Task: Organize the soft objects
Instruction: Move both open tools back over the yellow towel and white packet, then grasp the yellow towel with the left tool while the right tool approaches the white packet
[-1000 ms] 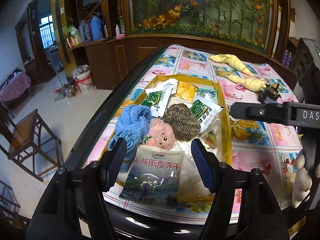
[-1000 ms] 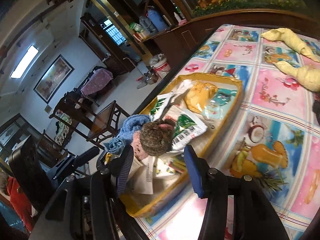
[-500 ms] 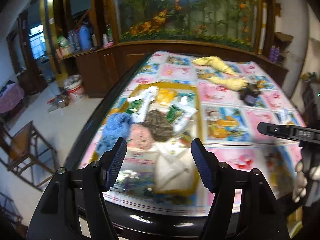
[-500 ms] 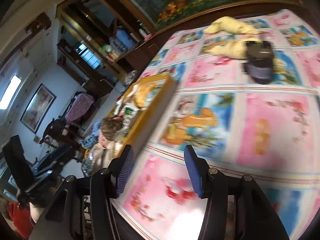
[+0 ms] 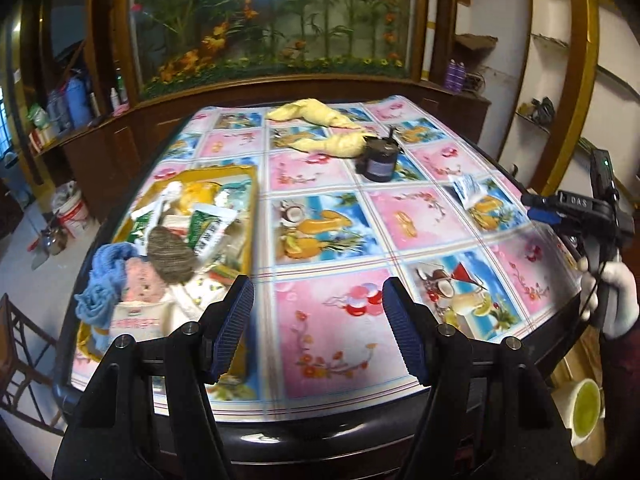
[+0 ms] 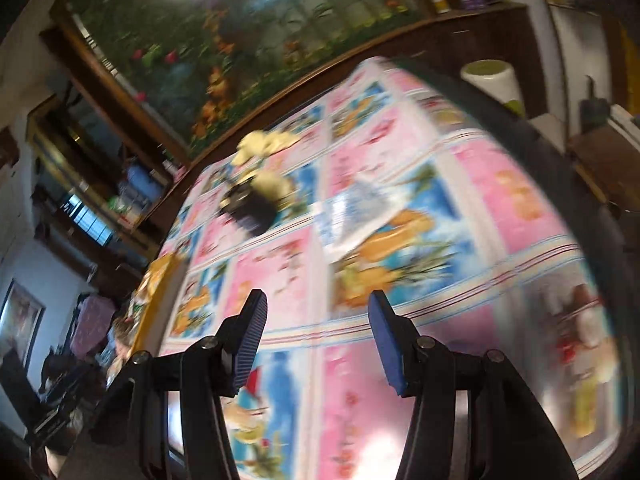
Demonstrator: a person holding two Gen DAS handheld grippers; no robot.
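Note:
A yellow tray [image 5: 251,216] at the table's left holds a blue cloth [image 5: 105,280], a pink scrubber [image 5: 142,282], a grey-brown scrubber [image 5: 170,250] and several snack packets. Two yellow cloths [image 5: 320,118] lie at the far end, beside a dark jar [image 5: 378,160]. A small clear packet [image 5: 466,190] lies at the right. My left gripper [image 5: 318,308] hangs open over the near middle of the tablecloth, holding nothing. My right gripper [image 6: 316,320], also open and holding nothing, is over the right side with the packet [image 6: 356,208] ahead of it. The right wrist view is blurred.
The flowered tablecloth [image 5: 332,320] covers a dark-rimmed table. A gloved hand [image 5: 616,292] carries the right gripper [image 5: 536,208] at the table's right edge. A cup of green liquid [image 5: 586,408] sits below that edge. A wooden cabinet with an aquarium [image 5: 272,20] stands behind.
Both views have swung right, away from the tray. The right gripper has travelled from over the tray to the table's right side. Both grippers' gaps look unchanged.

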